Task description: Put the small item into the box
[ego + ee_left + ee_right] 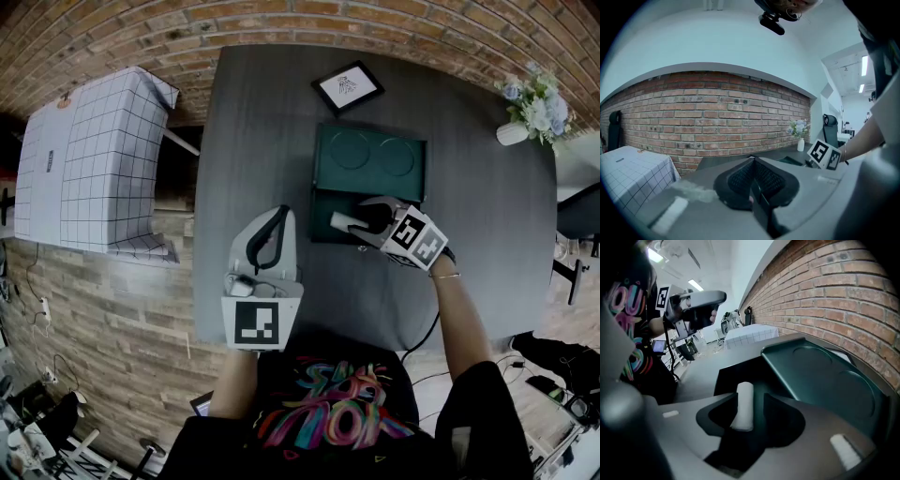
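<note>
A dark green box lies open on the dark table, its lid folded back with two round hollows in it. My right gripper hangs over the box's front part and points down into it. In the right gripper view a small white cylinder stands between the jaws of the right gripper, leaning on the left pad, with a gap to the right pad, above the box's dark inside. My left gripper is shut and empty, to the left of the box, and its pads meet in the left gripper view.
A framed picture lies behind the box. A white vase of flowers stands at the table's far right. A table with a checked cloth stands to the left, beyond the table edge. A brick wall runs behind.
</note>
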